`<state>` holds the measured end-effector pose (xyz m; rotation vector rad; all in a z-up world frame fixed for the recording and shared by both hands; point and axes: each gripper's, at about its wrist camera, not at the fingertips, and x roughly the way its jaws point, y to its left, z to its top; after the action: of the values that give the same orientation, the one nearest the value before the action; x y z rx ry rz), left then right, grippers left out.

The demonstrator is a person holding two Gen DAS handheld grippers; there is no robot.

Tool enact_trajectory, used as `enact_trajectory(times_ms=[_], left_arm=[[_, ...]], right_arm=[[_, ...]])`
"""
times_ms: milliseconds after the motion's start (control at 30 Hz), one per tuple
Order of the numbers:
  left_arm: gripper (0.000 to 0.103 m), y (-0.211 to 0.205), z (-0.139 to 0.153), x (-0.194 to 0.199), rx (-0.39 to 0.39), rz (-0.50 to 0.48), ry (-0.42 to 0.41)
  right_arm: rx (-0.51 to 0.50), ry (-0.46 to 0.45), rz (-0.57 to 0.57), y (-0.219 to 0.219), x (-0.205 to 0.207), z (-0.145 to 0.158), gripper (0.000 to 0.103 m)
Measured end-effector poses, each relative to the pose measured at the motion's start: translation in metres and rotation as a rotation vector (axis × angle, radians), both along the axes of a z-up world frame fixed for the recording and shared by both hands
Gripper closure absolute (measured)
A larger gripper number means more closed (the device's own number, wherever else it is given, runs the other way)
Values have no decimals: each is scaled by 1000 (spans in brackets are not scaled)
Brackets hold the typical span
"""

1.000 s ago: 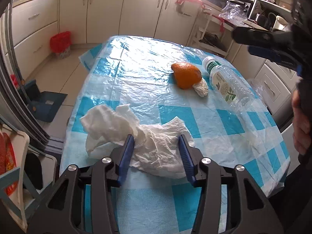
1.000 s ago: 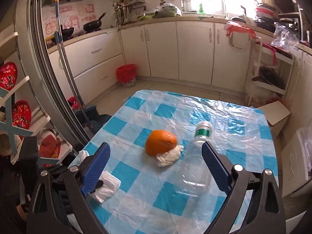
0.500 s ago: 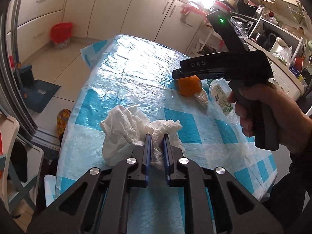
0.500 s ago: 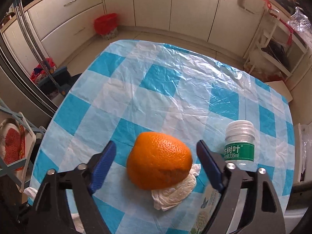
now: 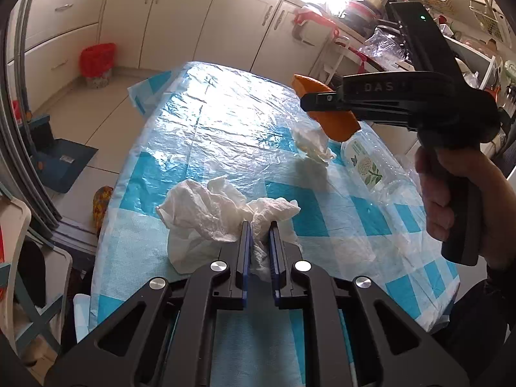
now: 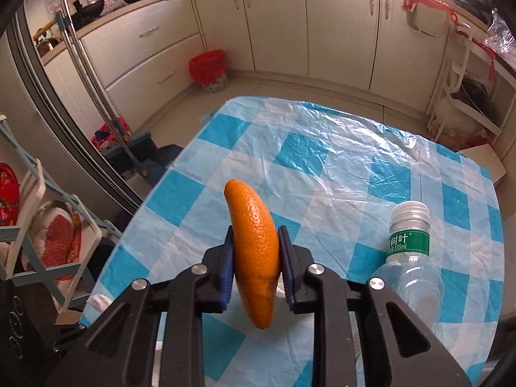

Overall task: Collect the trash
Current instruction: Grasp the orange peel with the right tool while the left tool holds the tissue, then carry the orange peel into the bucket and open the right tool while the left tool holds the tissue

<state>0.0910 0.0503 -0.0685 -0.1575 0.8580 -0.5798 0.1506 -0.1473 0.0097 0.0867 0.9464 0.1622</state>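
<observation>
My left gripper [image 5: 258,225] is shut on a crumpled white paper towel [image 5: 206,206] near the front edge of the blue-checked tablecloth [image 5: 225,122]. An orange peel [image 6: 254,242] stands squeezed edge-on between the pads of my right gripper [image 6: 257,235], whose jaws are closing on it. In the left wrist view that right gripper [image 5: 322,101] holds the peel [image 5: 335,125] just above a small white tissue wad [image 5: 311,143]. A clear plastic bottle [image 6: 409,258] with a green label lies on the cloth to its right.
A person's hand [image 5: 451,193] grips the right tool's handle. A red bin [image 6: 208,67] stands on the floor by the cabinets. A blue dustpan [image 5: 61,161] and a rack [image 6: 48,225] are left of the table.
My left gripper closed on the paper towel. My right gripper dropped onto the orange peel, closed around it, and the peel now stands pinched edge-on, off the small tissue.
</observation>
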Motion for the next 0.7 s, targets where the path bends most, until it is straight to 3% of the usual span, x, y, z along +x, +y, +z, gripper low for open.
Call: enact_trajectory(times_ms=[233, 500, 700], left_arm=[[93, 7, 0, -2, -29, 27, 3], [94, -6, 11, -16, 16, -14, -63], [94, -30, 34, -42, 39, -58, -108]], right_arm=[[214, 39, -60, -33, -26, -2, 72], [273, -39, -119, -61, -104, 7, 74], [252, -60, -189, -85, -171, -6, 74]])
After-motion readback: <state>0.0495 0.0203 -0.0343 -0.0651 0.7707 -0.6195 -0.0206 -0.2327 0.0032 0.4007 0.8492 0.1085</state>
